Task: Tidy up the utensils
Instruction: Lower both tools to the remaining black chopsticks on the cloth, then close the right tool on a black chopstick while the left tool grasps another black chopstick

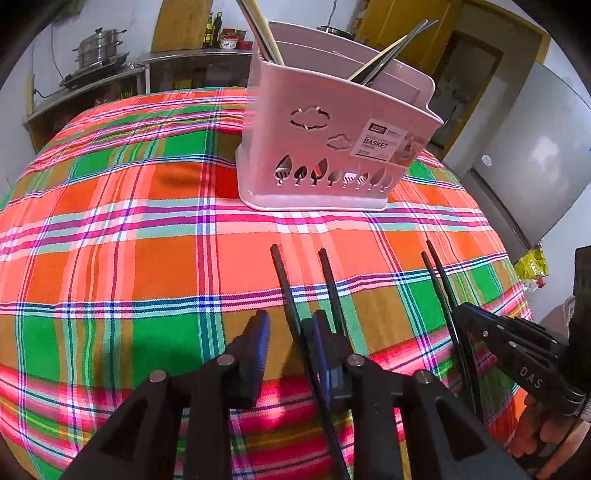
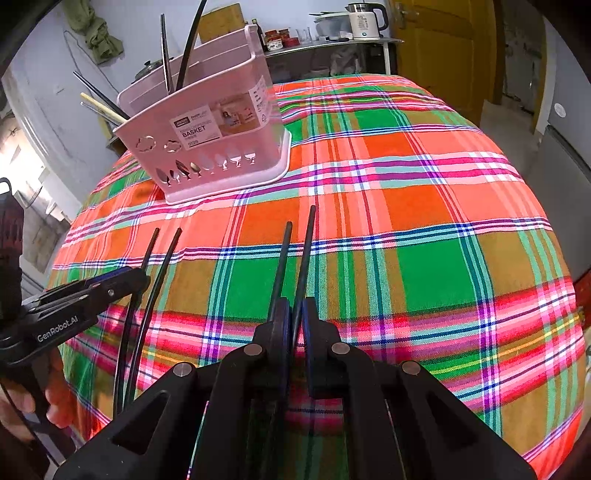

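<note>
Over the plaid tablecloth (image 1: 129, 221) our right gripper (image 2: 293, 317) clamps black chopsticks (image 2: 295, 254) for the basket (image 1: 332, 147); our left gripper (image 1: 290, 332) gapes beside another pair (image 1: 306, 284)

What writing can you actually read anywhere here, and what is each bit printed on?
"BASKET": on the white sticker stuck to the pink basket; the smaller lines around it are too blurred to read.
"GenRobot.AI": on the side of the left gripper, seen from the right wrist view.
"DAS": on the side of the right gripper, seen from the left wrist view.
Small print on the white kettle: too small to read.
</note>
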Tool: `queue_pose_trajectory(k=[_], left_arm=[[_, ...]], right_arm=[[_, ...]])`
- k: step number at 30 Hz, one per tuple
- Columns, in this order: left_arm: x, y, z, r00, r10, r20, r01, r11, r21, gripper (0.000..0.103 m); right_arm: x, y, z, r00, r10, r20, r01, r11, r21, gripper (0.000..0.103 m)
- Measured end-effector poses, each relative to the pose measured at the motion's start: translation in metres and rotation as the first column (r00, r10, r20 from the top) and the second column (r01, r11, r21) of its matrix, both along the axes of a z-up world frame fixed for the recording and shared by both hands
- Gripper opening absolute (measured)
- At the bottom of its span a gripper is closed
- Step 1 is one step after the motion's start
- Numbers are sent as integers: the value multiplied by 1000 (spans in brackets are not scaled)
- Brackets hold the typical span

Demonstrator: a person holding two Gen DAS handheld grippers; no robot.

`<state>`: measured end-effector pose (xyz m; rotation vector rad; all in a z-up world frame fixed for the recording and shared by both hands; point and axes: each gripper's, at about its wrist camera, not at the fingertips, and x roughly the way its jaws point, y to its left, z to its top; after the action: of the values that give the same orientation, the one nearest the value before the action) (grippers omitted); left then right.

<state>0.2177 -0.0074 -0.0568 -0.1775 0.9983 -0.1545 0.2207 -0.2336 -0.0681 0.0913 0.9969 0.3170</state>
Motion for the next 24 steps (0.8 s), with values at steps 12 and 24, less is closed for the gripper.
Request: queue_pose_trajectory(k=[12, 24], left_arm=[[-1, 26, -1, 998, 44, -35, -45, 999, -12, 10], [12, 23, -1, 999, 14, -52, -15, 1000, -14, 10]], right_arm=[[-1, -9, 3, 1000, -8, -21, 8, 1000, 8, 7], [37, 3, 3, 999, 10, -48, -12, 999, -33, 8]])
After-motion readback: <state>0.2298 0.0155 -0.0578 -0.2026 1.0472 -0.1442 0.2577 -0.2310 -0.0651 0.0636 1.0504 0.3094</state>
